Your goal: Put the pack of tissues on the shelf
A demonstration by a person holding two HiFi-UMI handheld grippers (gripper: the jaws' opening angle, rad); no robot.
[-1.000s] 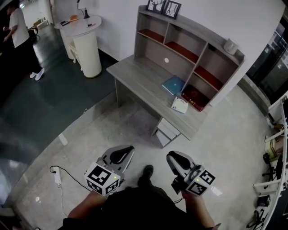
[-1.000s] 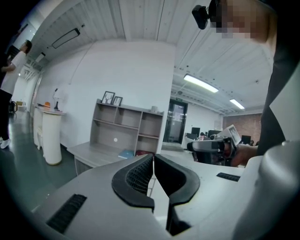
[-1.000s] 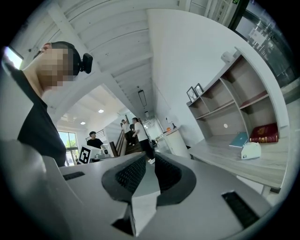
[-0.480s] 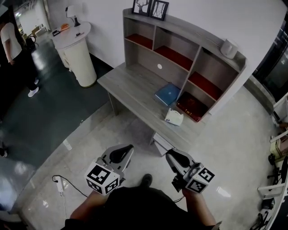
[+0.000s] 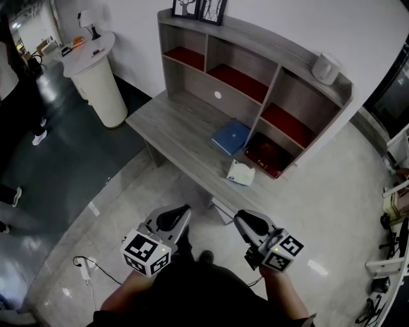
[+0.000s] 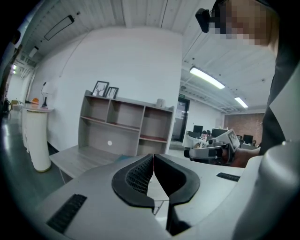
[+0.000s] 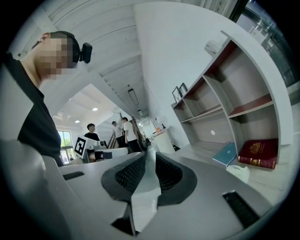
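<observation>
The pack of tissues (image 5: pixel 241 172), pale and soft, lies on the grey desk (image 5: pixel 167 125) near its front edge, beside a red book (image 5: pixel 268 155). The right gripper view shows the pack (image 7: pixel 240 172) low at the right. The shelf (image 5: pixel 258 60) stands on the back of the desk, with red-lined compartments. My left gripper (image 5: pixel 176 217) and right gripper (image 5: pixel 246 223) hover side by side over the floor, short of the desk. Both are shut with nothing in them; their jaws meet at the tips in the left gripper view (image 6: pixel 153 155) and the right gripper view (image 7: pixel 149 152).
A blue book (image 5: pixel 231 136) lies on the desk behind the tissues. A white cylinder (image 5: pixel 326 67) and picture frames (image 5: pixel 198 7) sit on top of the shelf. A round white stand (image 5: pixel 96 76) is at the left, a power strip (image 5: pixel 83 265) on the floor.
The desk and shelf have come nearer and slid leftward in the head view. Both grippers keep their place and stay shut.
</observation>
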